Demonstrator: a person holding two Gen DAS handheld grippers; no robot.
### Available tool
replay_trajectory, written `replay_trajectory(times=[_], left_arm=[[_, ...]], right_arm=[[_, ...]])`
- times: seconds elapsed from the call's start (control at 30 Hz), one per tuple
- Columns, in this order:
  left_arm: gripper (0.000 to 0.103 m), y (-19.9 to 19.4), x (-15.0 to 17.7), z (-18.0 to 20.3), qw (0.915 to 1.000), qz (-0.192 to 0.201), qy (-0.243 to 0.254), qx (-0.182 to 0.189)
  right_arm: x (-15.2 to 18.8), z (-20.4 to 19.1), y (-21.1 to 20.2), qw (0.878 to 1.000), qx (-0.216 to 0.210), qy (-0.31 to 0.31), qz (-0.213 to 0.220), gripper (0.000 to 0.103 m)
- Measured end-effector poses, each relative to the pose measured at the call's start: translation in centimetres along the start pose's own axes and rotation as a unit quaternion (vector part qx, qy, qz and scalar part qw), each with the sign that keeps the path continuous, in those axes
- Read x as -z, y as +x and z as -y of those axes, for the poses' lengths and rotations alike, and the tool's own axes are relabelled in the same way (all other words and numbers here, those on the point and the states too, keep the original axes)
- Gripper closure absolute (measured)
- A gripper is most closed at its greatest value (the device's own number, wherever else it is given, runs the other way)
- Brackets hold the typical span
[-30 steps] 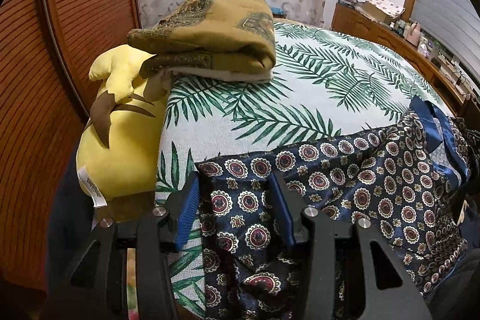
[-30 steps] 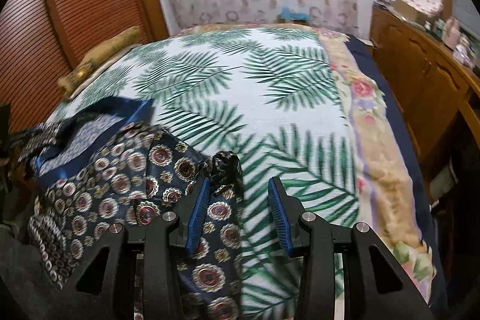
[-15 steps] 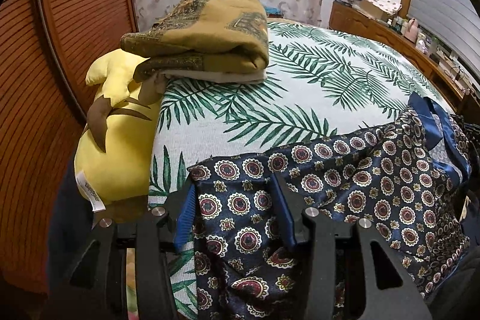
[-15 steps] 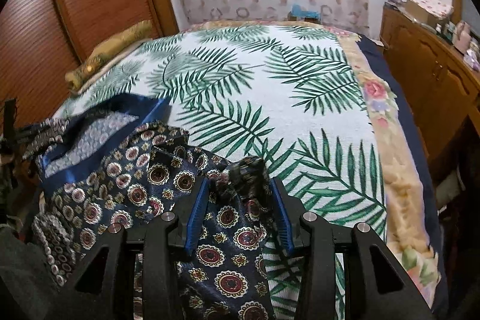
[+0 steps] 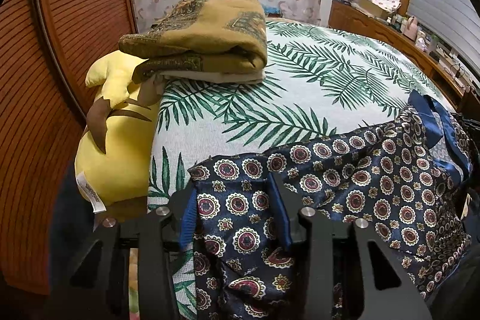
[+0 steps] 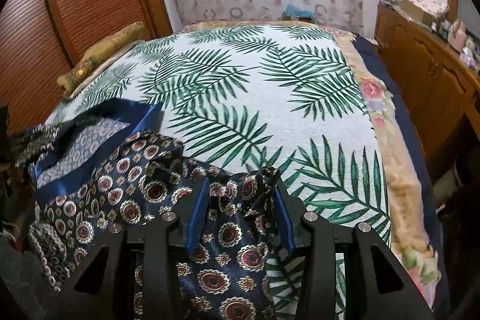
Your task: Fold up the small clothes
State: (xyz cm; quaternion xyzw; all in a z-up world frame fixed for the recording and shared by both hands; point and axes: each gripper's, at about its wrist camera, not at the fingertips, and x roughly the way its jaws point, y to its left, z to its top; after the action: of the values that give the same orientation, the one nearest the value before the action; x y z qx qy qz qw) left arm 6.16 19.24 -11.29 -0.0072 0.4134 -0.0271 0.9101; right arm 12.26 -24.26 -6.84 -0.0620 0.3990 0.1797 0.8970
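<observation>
A navy satin garment (image 5: 375,179) with round medallions and a plain blue band (image 5: 432,122) lies crumpled along the near edge of the palm-leaf bedspread (image 5: 240,110). My left gripper (image 5: 234,200) straddles its left corner. The jaws are closing, the cloth spans the gap, and the blue pads do not pinch it. In the right wrist view the same garment (image 6: 126,200) spreads to the left. My right gripper (image 6: 240,200) is over its bunched right corner, jaws closing around the bunch, with no firm pinch visible.
A folded ochre blanket (image 5: 204,35) rests at the bed's far left, and a yellow plush toy (image 5: 117,146) sits beside the bed's edge. Slatted wooden doors (image 5: 45,80) run along the left. A wooden dresser (image 6: 420,74) stands on the right. The bedspread (image 6: 255,80) stretches ahead.
The right gripper slid over the garment's right corner, which now sits bunched between its jaws. Both pairs of jaws have narrowed. The cloth's edge reaches further past the left gripper's pads.
</observation>
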Motion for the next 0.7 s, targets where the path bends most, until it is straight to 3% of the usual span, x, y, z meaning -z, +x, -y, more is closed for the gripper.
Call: replay_trajectory(times=[0.07, 0.13, 0.17, 0.2, 0.3, 0.47, 0.7], left_arm=[[0.069, -0.1, 0.0, 0.1, 1.0, -0.004, 0.0, 0.005], [0.081, -0.2, 0.0, 0.2, 0.9999, -0.006, 0.003, 0.012], [0.093, -0.2, 0.0, 0.2, 0.9998, -0.008, 0.003, 0.02], [0.097, -0.3, 0.1, 0.3, 0.9996, -0.01, 0.002, 0.027], [0.099, -1.3, 0.2, 1.0, 0.9996, 0.0, 0.008, 0.029], [0.1, -7.4, -1.6, 2.4, 0.9952, 0.073, 0.008, 0.064], [0.1, -17.0, -4.9, 4.7, 0.9786, 0.187, 0.039, 0.076]], right_arm=[[0.2, -0.5, 0.0, 1.0, -0.001, -0.01, -0.001, 0.086], [0.3, -0.6, 0.0, 1.0, -0.001, -0.012, -0.002, 0.092], [0.4, -0.6, 0.0, 1.0, -0.004, -0.011, -0.002, 0.094], [0.5, -0.5, 0.0, 1.0, -0.007, -0.01, -0.002, 0.095], [0.8, -0.5, -0.6, 1.0, -0.011, -0.008, 0.007, 0.098], [0.5, -0.9, -4.9, 0.998, -0.016, -0.001, 0.068, 0.099], [-1.5, -2.0, -14.6, 0.984, -0.013, -0.017, 0.179, 0.099]])
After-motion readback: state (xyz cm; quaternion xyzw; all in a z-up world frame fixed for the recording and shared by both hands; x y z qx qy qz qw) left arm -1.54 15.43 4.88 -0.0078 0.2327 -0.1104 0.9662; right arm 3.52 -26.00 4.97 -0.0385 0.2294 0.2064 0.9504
